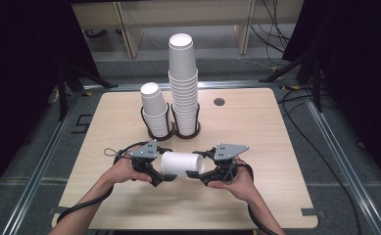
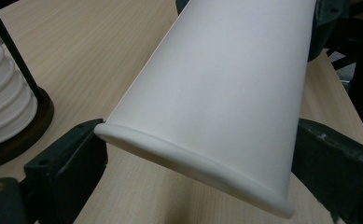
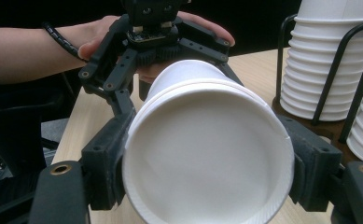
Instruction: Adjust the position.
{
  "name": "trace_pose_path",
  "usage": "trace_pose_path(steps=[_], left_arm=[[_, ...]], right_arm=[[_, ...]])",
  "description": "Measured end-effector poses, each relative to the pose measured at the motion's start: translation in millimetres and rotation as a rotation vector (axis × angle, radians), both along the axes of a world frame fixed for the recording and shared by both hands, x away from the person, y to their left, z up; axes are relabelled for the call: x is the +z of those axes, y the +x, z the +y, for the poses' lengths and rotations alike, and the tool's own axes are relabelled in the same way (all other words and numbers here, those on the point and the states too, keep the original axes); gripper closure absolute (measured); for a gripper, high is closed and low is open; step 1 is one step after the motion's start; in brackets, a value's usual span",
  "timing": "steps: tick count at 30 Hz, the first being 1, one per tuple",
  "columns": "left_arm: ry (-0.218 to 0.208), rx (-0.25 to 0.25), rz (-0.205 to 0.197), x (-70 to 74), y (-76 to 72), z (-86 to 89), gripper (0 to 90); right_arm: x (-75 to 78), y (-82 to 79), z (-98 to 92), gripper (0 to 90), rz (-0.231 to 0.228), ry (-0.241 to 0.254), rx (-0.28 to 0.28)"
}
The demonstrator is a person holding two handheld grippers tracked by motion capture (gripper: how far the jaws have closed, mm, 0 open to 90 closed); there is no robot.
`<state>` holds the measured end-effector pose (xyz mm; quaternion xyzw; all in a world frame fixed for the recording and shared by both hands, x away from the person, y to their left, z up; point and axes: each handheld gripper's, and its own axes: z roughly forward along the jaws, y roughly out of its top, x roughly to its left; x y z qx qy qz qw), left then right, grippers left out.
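The paper cup (image 1: 182,163) lies on its side in the air over the table (image 1: 129,205), spanning from the left gripper (image 1: 164,172) to the right gripper (image 1: 201,172). The left gripper view has its rolled rim (image 2: 193,169) between two black jaws, the left one meeting the rim's end, the right one alongside the wall; whether those pads press is unclear. The right gripper view looks at the cup's round end (image 3: 207,158), clamped between that gripper's jaws, and shows nested rims behind it, then the left gripper's jaws around the far end. From above, two stacks of cups (image 1: 184,88) stand in a wire holder (image 1: 171,128) beyond both grippers.
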<state>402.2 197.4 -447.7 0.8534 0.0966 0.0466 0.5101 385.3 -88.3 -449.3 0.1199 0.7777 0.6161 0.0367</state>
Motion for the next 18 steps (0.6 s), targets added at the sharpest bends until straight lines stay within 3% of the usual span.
trace_pose_path(steps=[2,6,8,12,14,15,17,18], left_arm=[[-0.016,-0.007,0.003,-0.4,-0.1,-0.5,6.1],[0.013,-0.003,-0.026,1.0,-0.6,1.2,6.6],[-0.004,0.001,-0.031,1.3,-1.5,1.5,7.1],[0.005,-0.003,-0.049,2.8,-2.3,3.4,8.6],[0.009,-0.004,-0.054,3.1,-2.3,3.9,9.4],[0.019,-0.011,-0.065,3.9,-2.1,5.2,9.9],[0.006,-0.012,-0.065,3.4,-2.8,5.0,10.9],[0.018,-0.009,-0.071,4.2,-3.2,5.8,11.5]], right_arm=[[0.8,-0.2,-1.3,27.6,0.0,-0.018,-0.007],[0.7,1.3,-1.3,26.8,0.002,-0.03,0.002],[-0.2,2.3,-1.4,26.6,0.006,-0.028,-0.001],[-0.8,3.2,-0.9,26.6,0.021,-0.034,0.008],[-0.8,3.7,-0.7,26.6,0.005,-0.035,0.005],[-1.2,3.0,-0.2,26.7,0.024,-0.037,0.008],[-1.6,3.4,-0.3,26.8,0.026,-0.04,0.009],[-1.8,5.0,-0.3,26.9,0.006,-0.044,0.012]])
